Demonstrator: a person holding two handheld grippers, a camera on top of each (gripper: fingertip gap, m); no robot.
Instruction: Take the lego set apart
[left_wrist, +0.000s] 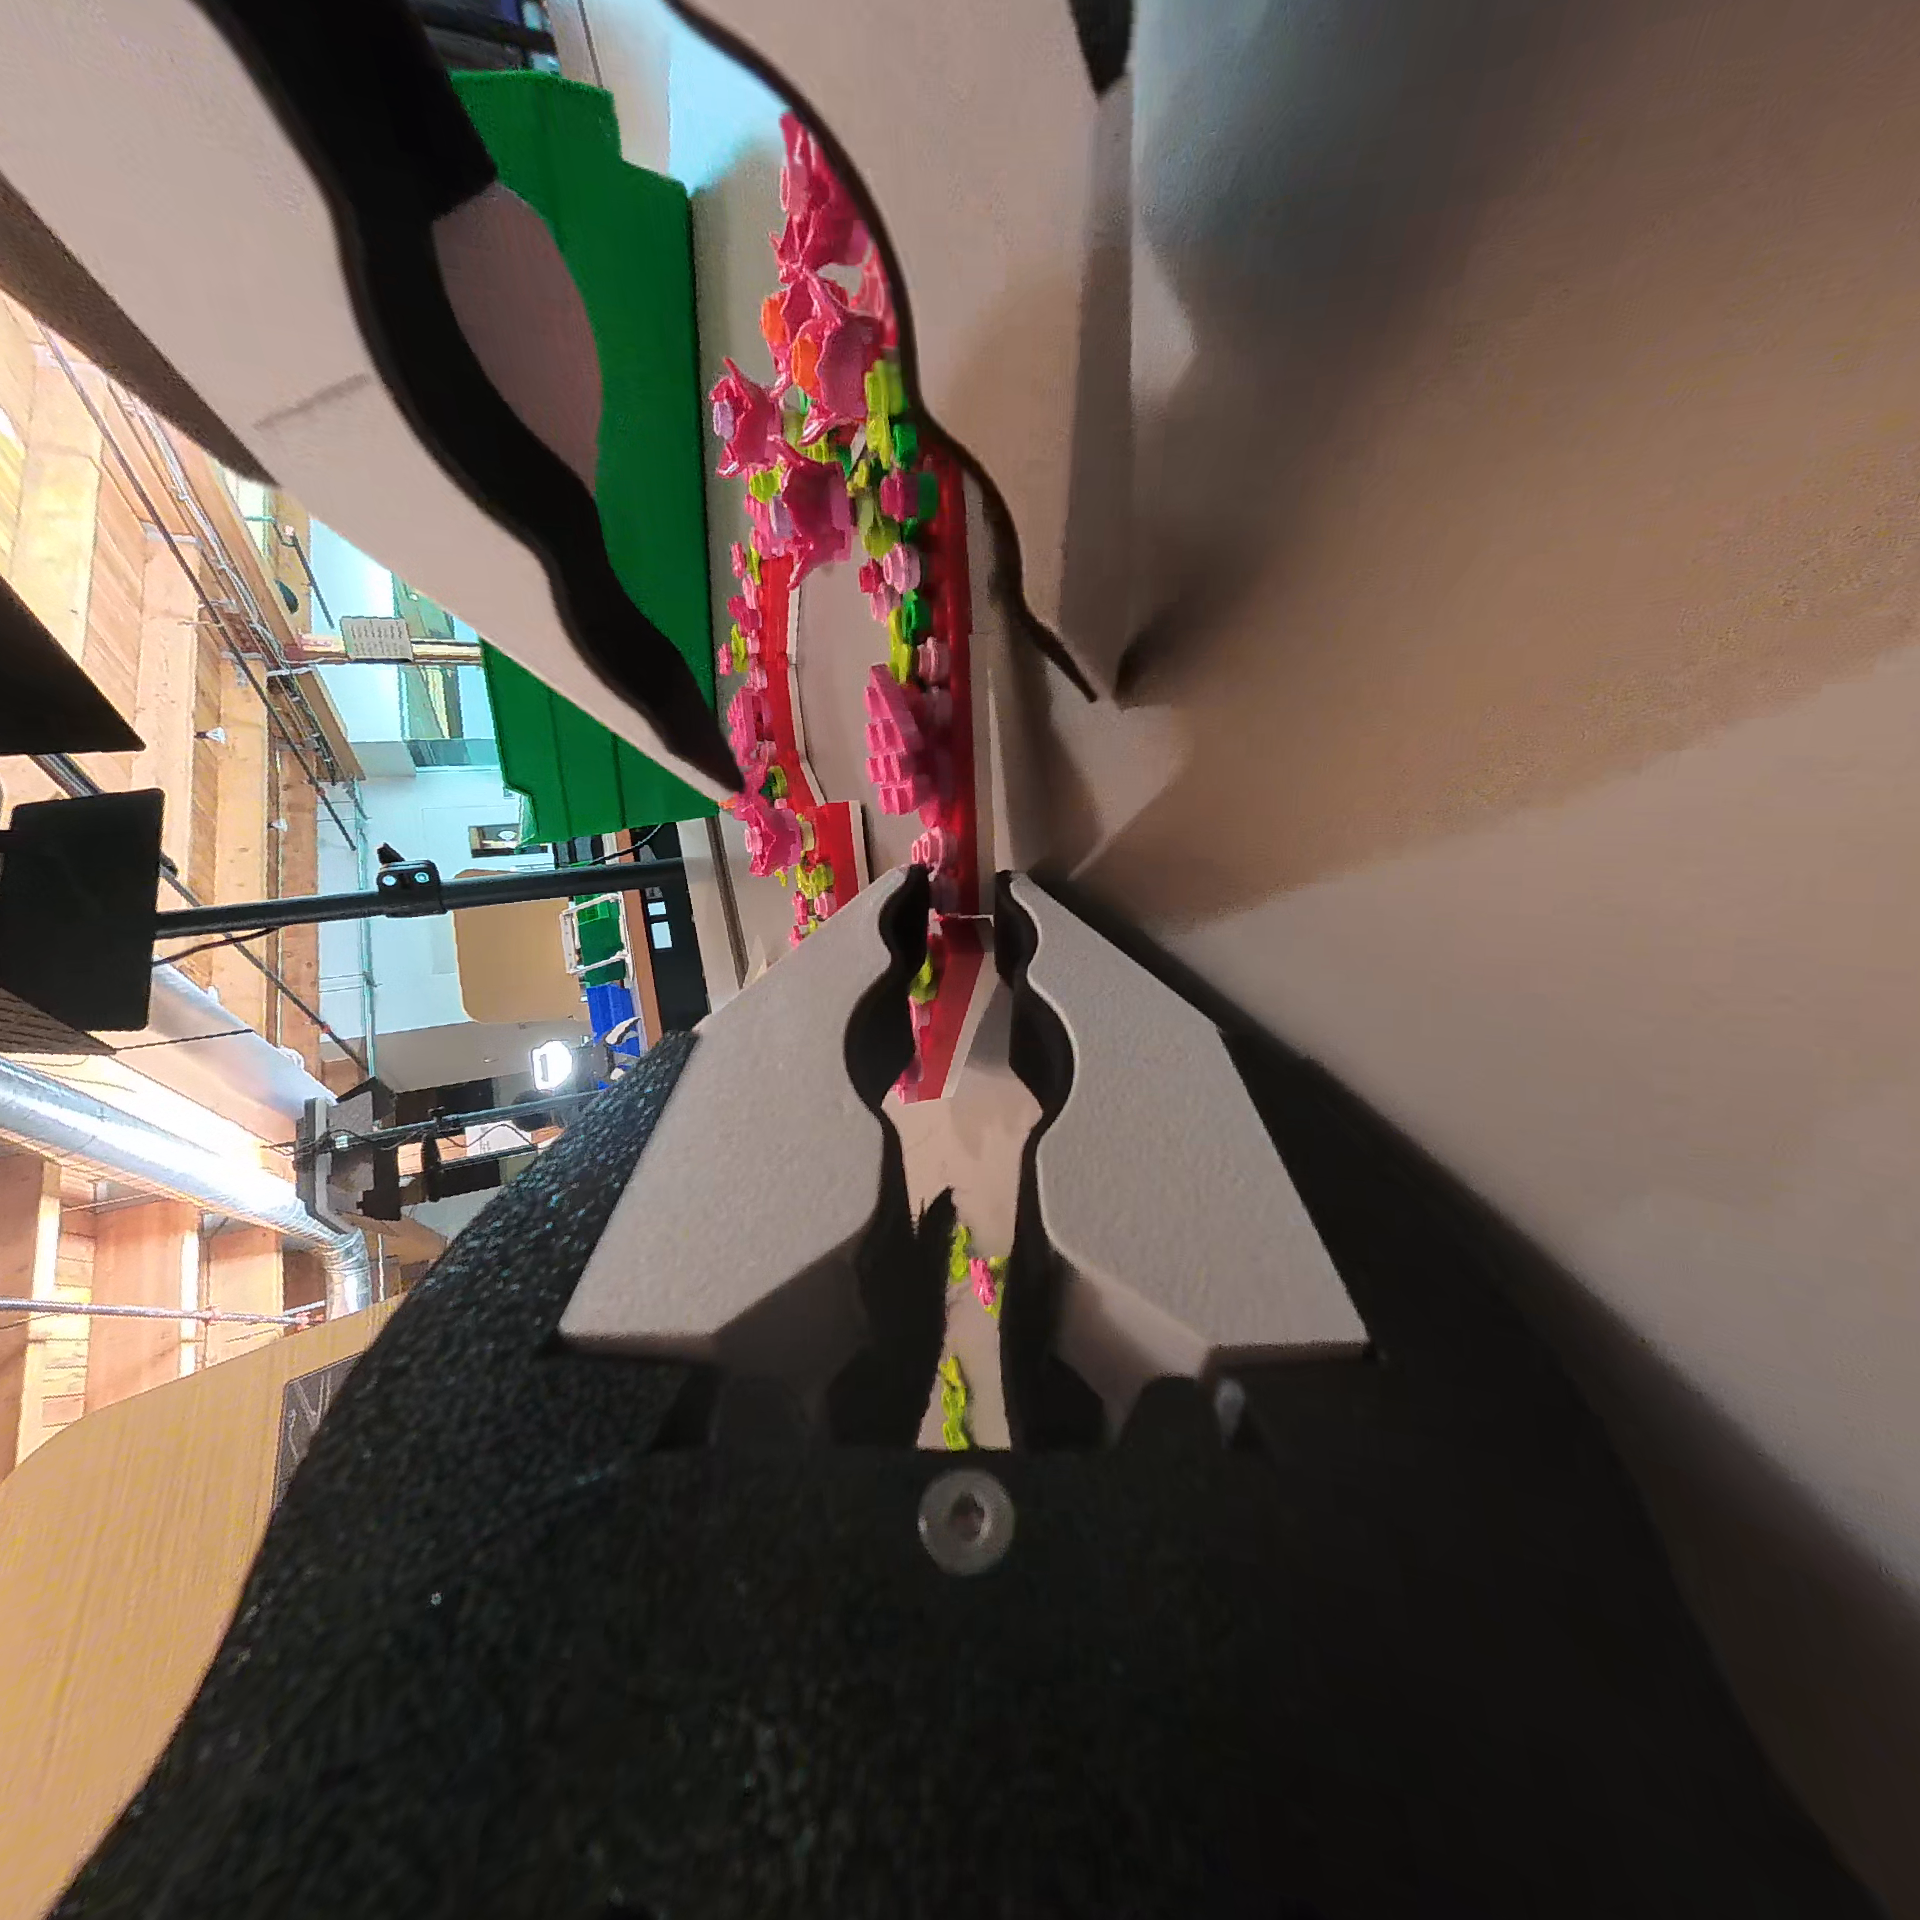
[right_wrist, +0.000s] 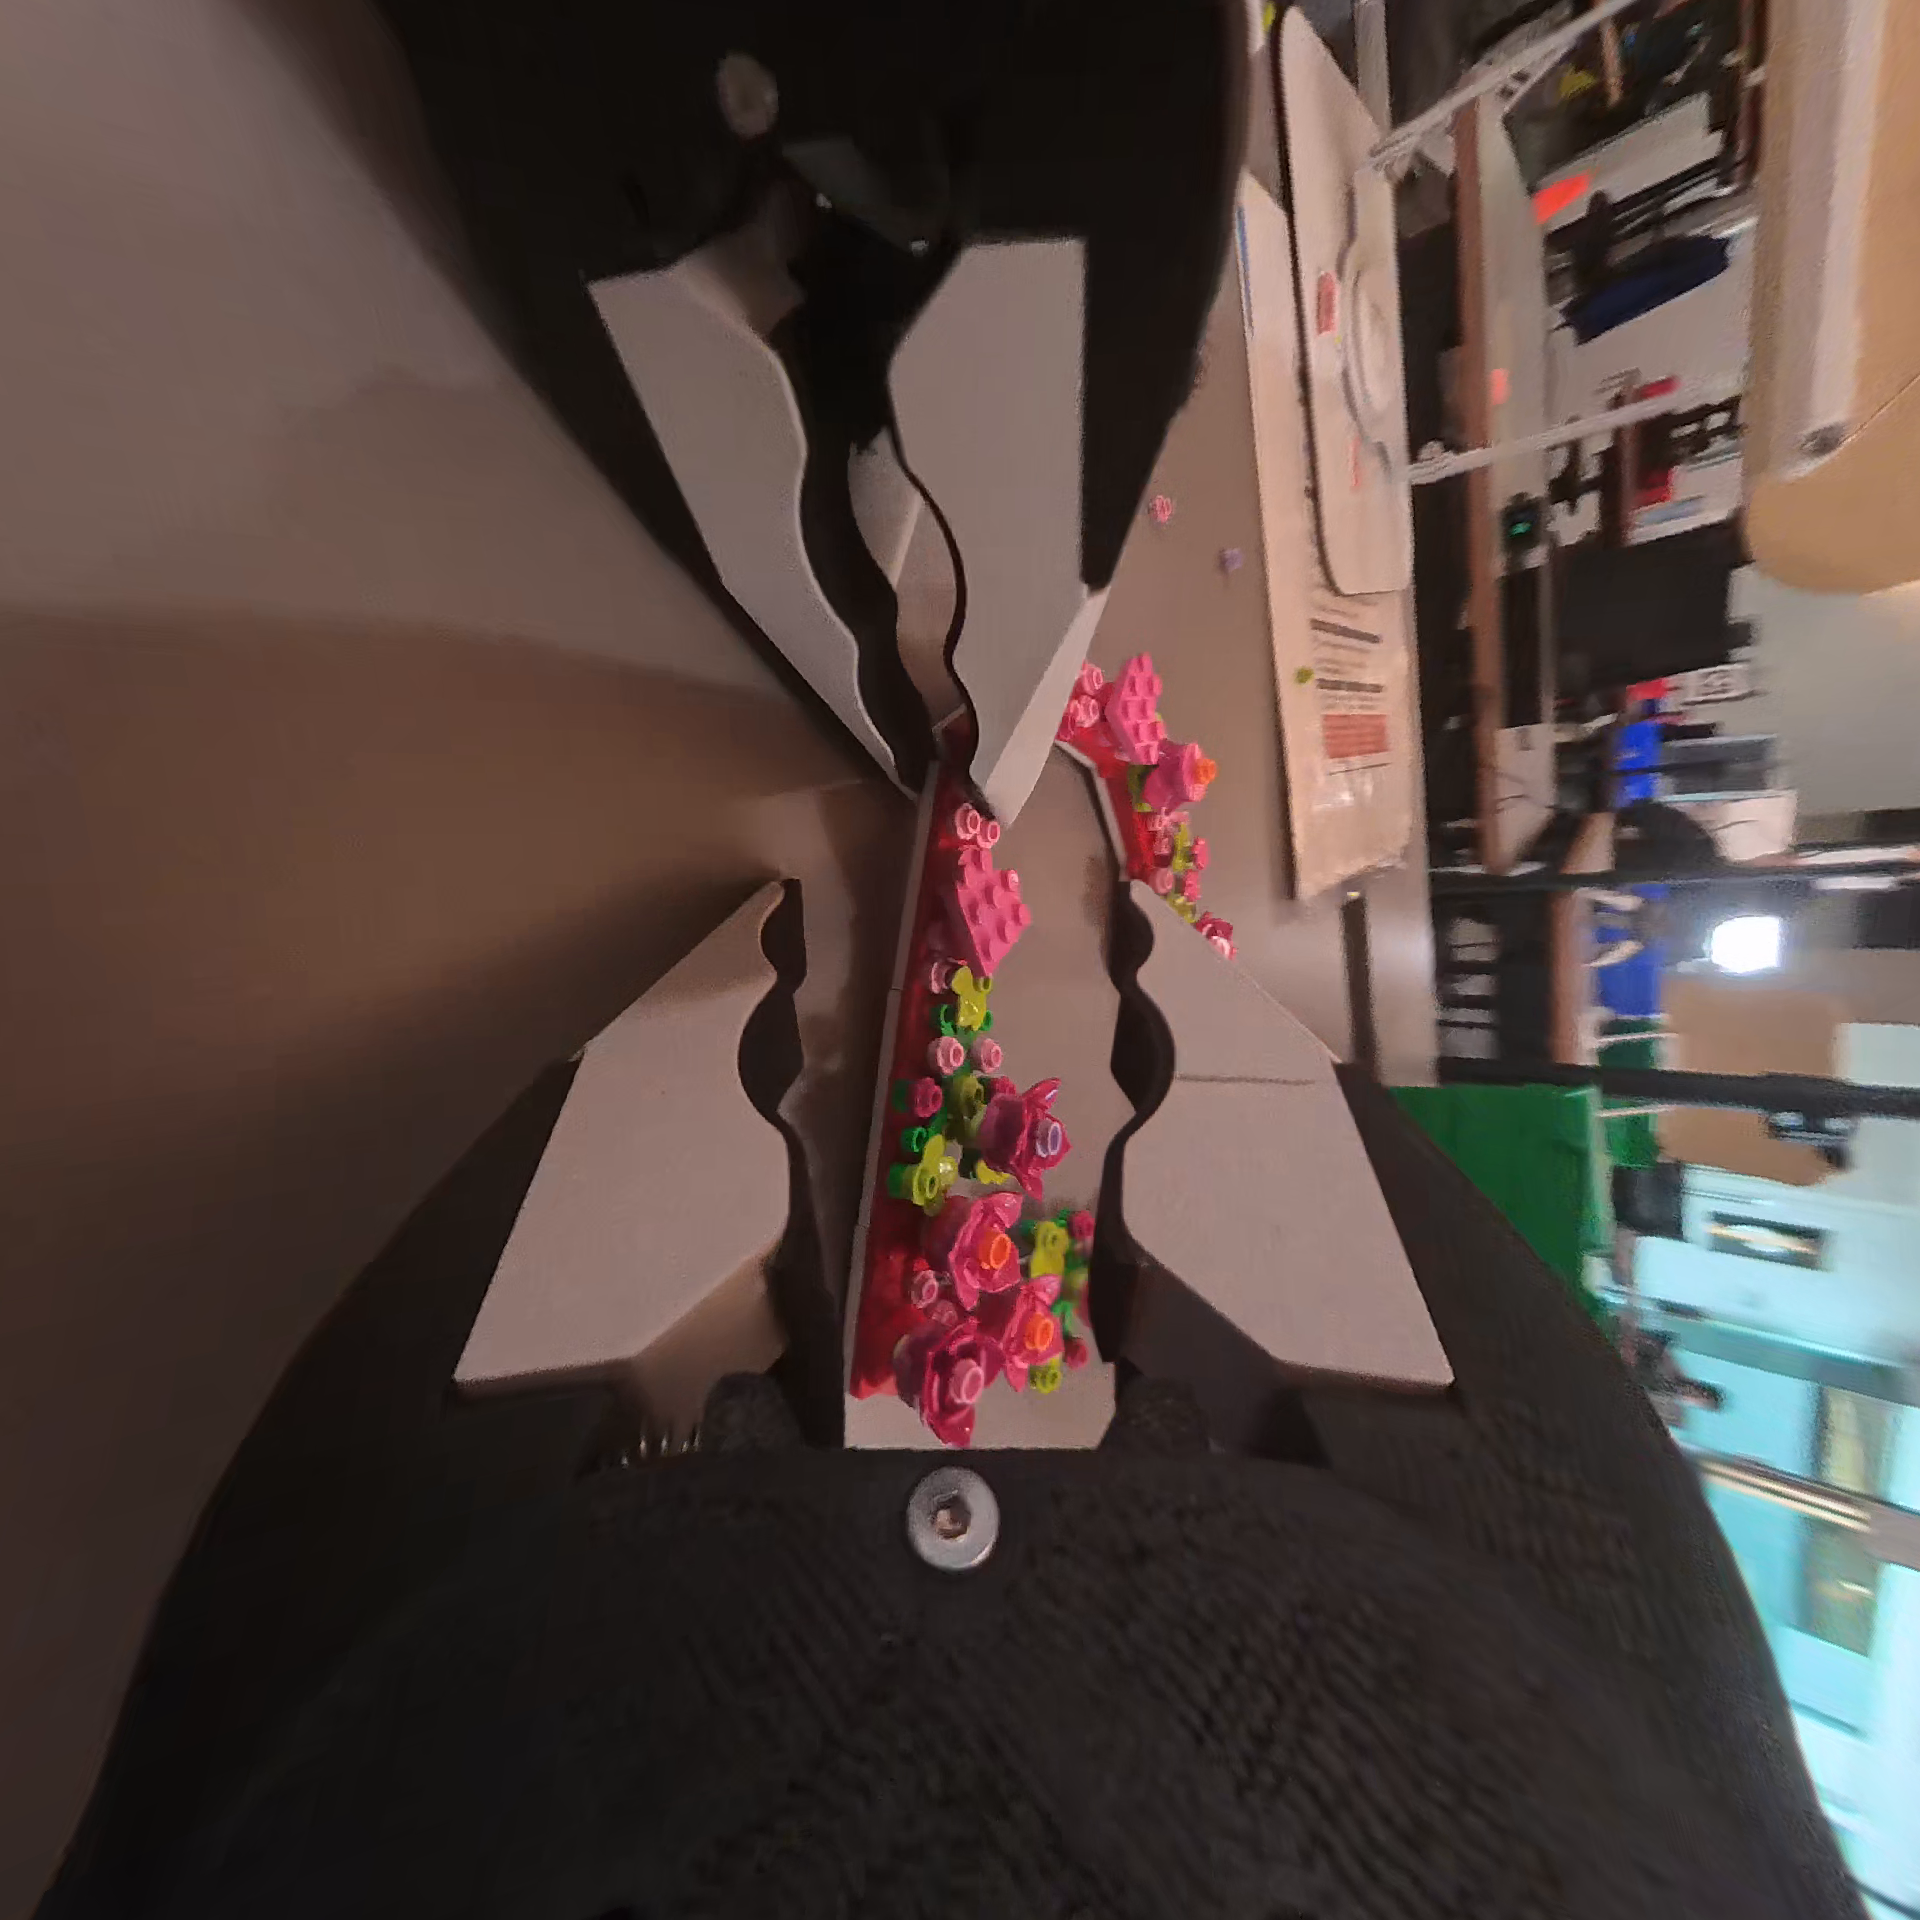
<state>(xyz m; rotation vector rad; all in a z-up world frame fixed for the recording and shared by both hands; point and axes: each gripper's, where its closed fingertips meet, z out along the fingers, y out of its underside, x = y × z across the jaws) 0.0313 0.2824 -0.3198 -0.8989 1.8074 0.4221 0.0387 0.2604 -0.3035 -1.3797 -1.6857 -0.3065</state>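
glossy plastic lego set (right_wrist: 977, 1226); matt smooth fingers (right_wrist: 644, 1174), grainy black gripper body (right_wrist: 935, 1683).

Both wrist views are rolled sideways and bent by a wide-angle lens, so straight lines curve toward the edges. Warm indoor light falls on the tabletop (left_wrist: 1558, 520), which smears into soft blur at the right of the left view and at the left of the right view. A small bright lamp (right_wrist: 1745, 943) glares in the far background of the right view. The lego set (right_wrist: 966, 1195) is sharp and vividly coloured at centre; the background is motion-blurred. The near black body of the right hand-held gripper (right_wrist: 961, 935) sits dim.
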